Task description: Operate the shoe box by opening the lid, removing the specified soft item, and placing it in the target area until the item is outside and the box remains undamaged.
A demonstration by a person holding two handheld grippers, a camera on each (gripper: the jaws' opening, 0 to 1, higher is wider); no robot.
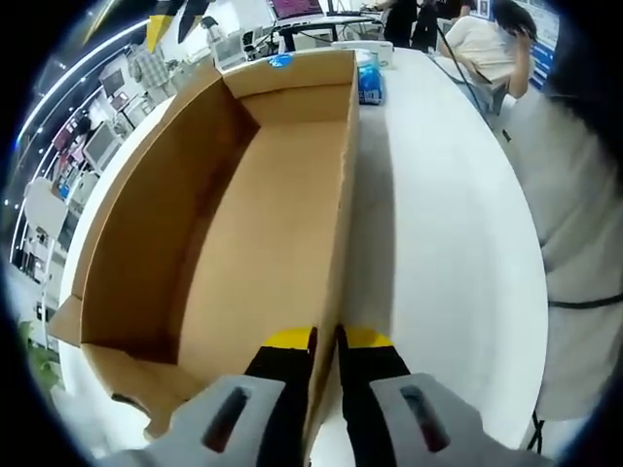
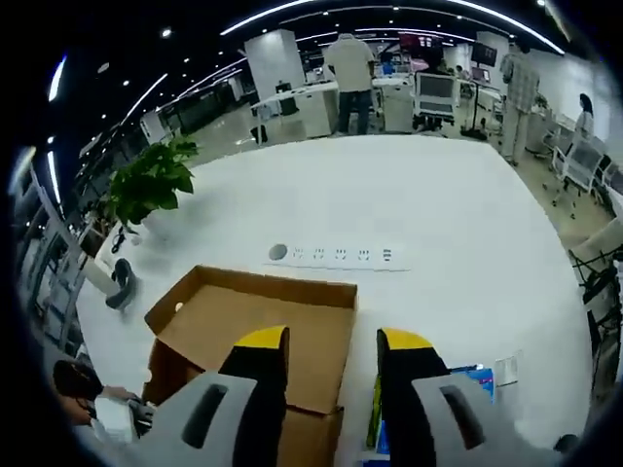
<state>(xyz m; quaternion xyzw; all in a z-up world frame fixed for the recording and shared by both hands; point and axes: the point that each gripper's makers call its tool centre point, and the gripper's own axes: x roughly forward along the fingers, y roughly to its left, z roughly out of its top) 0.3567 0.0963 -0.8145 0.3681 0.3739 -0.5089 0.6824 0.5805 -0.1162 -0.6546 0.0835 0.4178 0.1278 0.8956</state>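
Two yellow-tipped jaws of the left gripper point(image 1: 326, 341) pinch the near side wall of the open cardboard shoe box point(image 1: 234, 224), which sits on the white table point(image 1: 438, 243) with bare brown card showing inside. Past its far end, a blue packet point(image 1: 370, 83) lies on the table. Spread apart, the right gripper point(image 2: 336, 350) hovers above the box point(image 2: 263, 331), near a white power strip point(image 2: 336, 256).

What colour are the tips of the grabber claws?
Yellow tips on black jaws, seen best in the right gripper view.
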